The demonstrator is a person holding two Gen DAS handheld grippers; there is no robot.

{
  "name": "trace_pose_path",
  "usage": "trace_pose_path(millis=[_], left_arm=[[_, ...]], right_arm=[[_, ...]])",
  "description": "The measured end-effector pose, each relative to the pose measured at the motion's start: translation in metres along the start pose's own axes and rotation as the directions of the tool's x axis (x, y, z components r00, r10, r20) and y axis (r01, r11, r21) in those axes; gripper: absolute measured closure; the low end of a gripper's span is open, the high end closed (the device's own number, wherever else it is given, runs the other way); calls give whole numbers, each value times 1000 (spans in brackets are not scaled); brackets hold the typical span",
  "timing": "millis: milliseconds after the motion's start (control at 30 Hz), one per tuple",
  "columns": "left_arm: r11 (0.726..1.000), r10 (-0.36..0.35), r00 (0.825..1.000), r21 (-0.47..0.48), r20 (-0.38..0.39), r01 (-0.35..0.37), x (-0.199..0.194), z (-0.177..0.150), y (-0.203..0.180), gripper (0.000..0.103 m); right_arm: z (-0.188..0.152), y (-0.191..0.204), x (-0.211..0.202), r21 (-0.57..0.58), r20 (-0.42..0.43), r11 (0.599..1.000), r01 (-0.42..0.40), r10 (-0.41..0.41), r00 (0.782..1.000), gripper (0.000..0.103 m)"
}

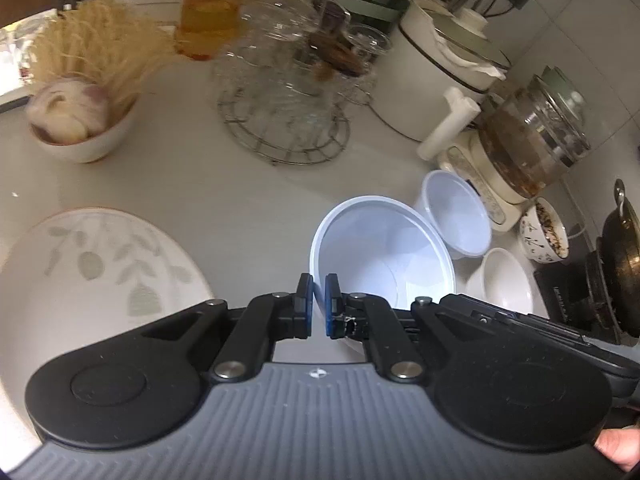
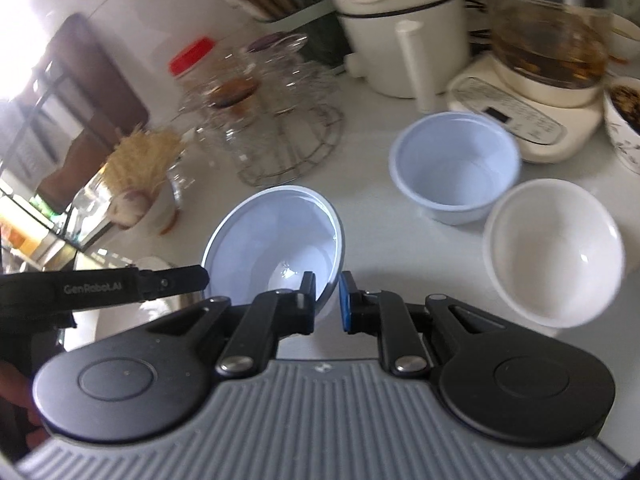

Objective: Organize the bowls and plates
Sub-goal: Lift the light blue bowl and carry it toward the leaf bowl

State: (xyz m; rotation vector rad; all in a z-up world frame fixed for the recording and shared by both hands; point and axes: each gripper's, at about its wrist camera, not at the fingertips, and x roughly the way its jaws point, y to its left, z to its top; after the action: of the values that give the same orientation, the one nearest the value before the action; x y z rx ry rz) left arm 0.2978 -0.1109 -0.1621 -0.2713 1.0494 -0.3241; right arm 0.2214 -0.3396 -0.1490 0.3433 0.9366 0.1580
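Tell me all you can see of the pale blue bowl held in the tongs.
The pale blue bowl looks like smooth, glossy plastic or enamel, empty, with a thin rolled rim. It is tilted, its opening facing the cameras. Both the left tongs and the right tongs pinch its rim from opposite sides. Whether it touches the counter is unclear.

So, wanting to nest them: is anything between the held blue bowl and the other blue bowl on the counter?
Nothing visible. Only bare counter separates the held blue bowl from the empty blue bowl; the white bowl sits beside it, off the path.
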Motion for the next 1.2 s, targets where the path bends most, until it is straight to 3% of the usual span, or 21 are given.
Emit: trace_pose_path(millis=[300,1100,1200], left_arm=[[998,56,998,38,-17,-55,5,-5,22,96],[1000,17,998,2,-53,-17,20,-14,32,95],[999,20,999,-29,-43,-21,18,-14,37,85]], right_arm=[[-6,21,24,-66,-24,998,12,-13,1000,88],[-7,22,43,-55,-77,996,75,-80,994,86],[-5,22,41,-55,-72,995,87,-91,993,85]])
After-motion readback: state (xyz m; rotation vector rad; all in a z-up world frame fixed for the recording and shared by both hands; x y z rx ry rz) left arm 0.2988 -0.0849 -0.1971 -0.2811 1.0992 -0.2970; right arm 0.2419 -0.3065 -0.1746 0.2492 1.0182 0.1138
